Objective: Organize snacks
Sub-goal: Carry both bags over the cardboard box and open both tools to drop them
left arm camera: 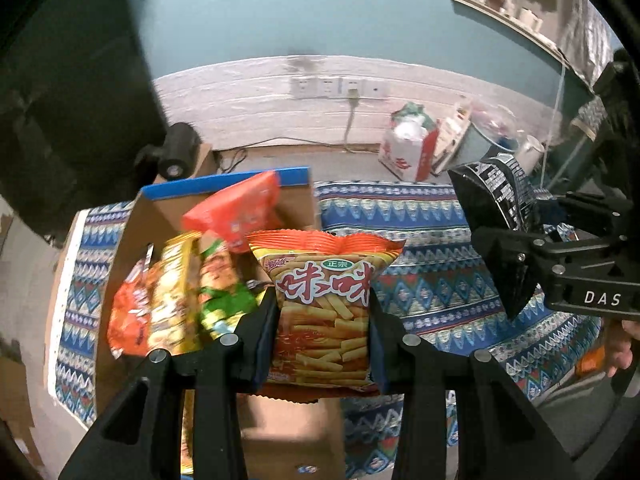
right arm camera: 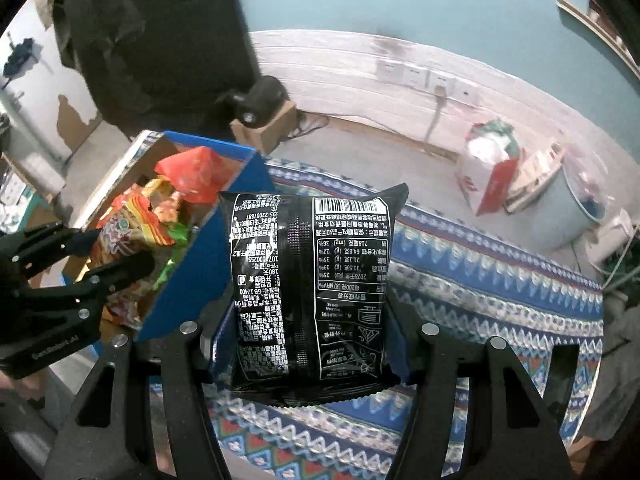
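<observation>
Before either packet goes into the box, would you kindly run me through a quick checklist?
1. Left tongs shut on the orange packet: ok.
2. Right tongs shut on the black packet: ok.
3. Box open on top: ok.
4. Free room in the box among its snacks: cannot tell.
5. The two tongs apart from each other: ok.

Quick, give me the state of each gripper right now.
Left gripper: closed on the orange snack bag.
Right gripper: closed on the black snack bag.
</observation>
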Available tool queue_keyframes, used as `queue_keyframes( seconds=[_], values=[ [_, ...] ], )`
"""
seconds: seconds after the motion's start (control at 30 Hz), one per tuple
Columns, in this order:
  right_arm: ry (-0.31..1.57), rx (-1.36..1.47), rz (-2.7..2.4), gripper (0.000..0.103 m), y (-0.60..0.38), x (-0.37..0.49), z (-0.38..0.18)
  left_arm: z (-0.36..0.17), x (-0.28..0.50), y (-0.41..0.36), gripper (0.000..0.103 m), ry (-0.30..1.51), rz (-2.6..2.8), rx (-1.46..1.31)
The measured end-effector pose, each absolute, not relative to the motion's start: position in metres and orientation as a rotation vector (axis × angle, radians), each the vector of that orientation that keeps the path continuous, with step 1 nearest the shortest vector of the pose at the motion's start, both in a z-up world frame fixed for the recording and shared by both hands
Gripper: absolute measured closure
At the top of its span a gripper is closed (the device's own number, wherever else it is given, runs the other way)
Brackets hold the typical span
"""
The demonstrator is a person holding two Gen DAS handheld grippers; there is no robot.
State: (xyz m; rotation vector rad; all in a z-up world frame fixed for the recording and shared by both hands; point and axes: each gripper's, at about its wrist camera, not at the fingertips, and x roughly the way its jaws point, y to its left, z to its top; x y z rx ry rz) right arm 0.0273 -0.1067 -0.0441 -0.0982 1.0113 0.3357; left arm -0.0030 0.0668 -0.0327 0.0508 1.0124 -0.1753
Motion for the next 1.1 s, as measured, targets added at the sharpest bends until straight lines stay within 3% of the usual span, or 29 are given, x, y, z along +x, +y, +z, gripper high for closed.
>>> queue_keyframes(
  seconds=[0.47,0.53,0.6,1.1],
  values=[
    [1.016,-0.140,0.445,0.042,-0.028,0.042,-0.044,-0.049,-0.015,0.112,0.059,1.062,-0.099,0.030],
    [1.017,-0.141,0.455,0.042,-0.021,0.043,-0.044,-0.048,-0.016,0.116,0.040,1.060,-0.076,0.036],
    [1.019,-0.140,0.465,0.042,-0.014,0.046,-0.044,-0.044,-0.018,0.122,0.034,1.041,-0.057,0.031],
    [1.055,-0.127,0.543,0.042,0.036,0.065,-0.062,-0.024,-0.019,0.187,0.034,1.003,0.099,-0.085]
  ],
)
